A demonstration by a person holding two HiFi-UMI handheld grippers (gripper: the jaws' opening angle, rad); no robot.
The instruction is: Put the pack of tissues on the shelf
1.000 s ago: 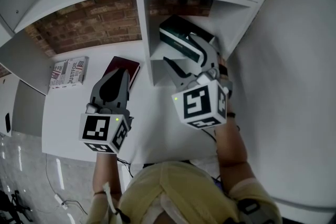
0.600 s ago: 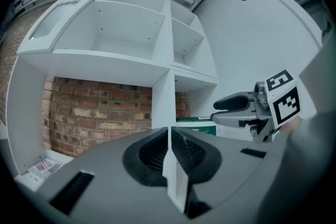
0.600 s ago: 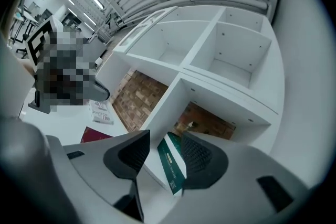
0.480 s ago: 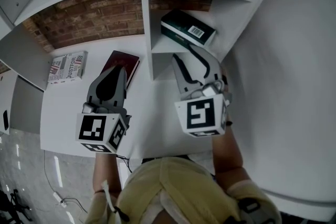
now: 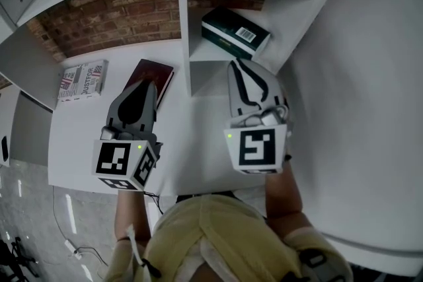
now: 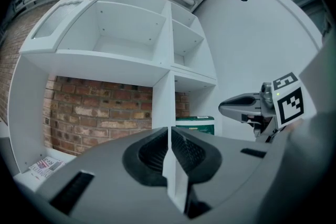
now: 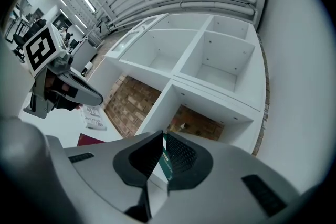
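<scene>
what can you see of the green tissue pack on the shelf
The dark green rectangular tissue pack lies flat in the lower right compartment of the white shelf unit, turned at an angle to its edges. Its wrapper looks like smooth plastic, with a white barcode label on top near one end and a pale band along the front side. It rests on the shelf board only; nothing else touches it.

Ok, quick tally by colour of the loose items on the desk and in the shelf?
Green: 1, the pack of tissues
Dark red: 1, the book
White with black print: 1, the flat packet
Total: 3
</scene>
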